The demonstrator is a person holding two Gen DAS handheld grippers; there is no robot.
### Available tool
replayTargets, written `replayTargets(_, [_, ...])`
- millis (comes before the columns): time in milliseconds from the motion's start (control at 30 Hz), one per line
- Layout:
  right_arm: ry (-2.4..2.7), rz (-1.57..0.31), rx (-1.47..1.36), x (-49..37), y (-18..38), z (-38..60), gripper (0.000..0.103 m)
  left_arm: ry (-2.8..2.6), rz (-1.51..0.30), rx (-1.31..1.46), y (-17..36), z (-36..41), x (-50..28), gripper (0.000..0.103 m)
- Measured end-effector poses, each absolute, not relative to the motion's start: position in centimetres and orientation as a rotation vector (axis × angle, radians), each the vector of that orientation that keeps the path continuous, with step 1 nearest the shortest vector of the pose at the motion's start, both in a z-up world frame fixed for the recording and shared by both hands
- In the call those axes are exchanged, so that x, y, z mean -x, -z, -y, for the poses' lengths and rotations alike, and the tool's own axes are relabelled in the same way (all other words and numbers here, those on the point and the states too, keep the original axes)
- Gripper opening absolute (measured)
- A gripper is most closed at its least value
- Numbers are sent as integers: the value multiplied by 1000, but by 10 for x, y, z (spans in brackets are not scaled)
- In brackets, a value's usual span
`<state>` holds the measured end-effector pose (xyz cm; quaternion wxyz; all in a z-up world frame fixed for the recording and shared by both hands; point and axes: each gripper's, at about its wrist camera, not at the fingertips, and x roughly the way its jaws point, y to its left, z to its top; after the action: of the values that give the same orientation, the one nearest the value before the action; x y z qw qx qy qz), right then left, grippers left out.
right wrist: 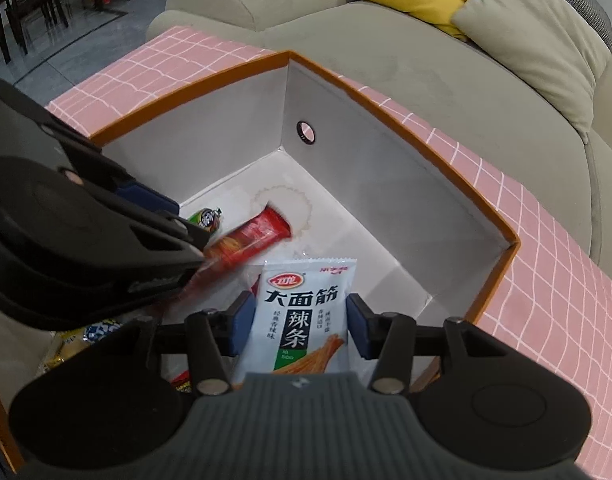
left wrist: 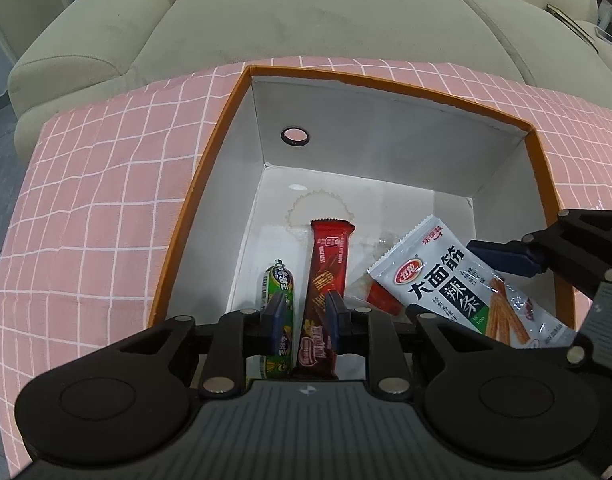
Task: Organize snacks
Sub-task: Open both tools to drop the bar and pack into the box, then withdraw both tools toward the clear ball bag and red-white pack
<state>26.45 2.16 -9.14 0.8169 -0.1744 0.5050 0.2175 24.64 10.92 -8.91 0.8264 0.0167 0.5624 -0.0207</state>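
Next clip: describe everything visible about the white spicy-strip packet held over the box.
The white packet is a glossy plastic pouch with serrated top edge, red oval logo, bold black Chinese characters, a green-and-black label block and printed orange strips. It looks sealed and hangs tilted over the orange-rimmed box, top end toward the box floor. The right gripper holds it, blue fingers at its sides. In the left wrist view its lower part overlaps a red wrapper.

I see the far half of the box (left wrist: 385,136) floor bare, so there is room to pass toward its far wall and far-right corner. The near-left part is crowded: the wafer bar (left wrist: 325,276) and sausage (left wrist: 280,280) lie beside the left wall, the white packet (right wrist: 302,312) beside them. Both grippers sit close together inside the orange rim.
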Motion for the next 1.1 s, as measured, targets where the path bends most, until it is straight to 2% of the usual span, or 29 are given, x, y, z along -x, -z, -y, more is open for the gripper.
replayTargets(133, [-462,-1094,363,-263,89,-20,52,44,-1183,-31,82,-109,-241,31])
replayTargets(200, [-451,-1096,357,-263,88,-17,61,43,-1174,-31,78,-108,-238,35])
replayTargets(500, [-447,-1081,287,-258,68,-8,79,11,-1134,-39,57,-105,-226,49])
replayTargets(867, [-451,-1026,179,-237,22,11,87,-39,-996,-38,15,-99,-202,58])
replayTargets(1100, [-452,-992,98,-212,0,26,89,-77,-909,-58,-11,-87,-176,59])
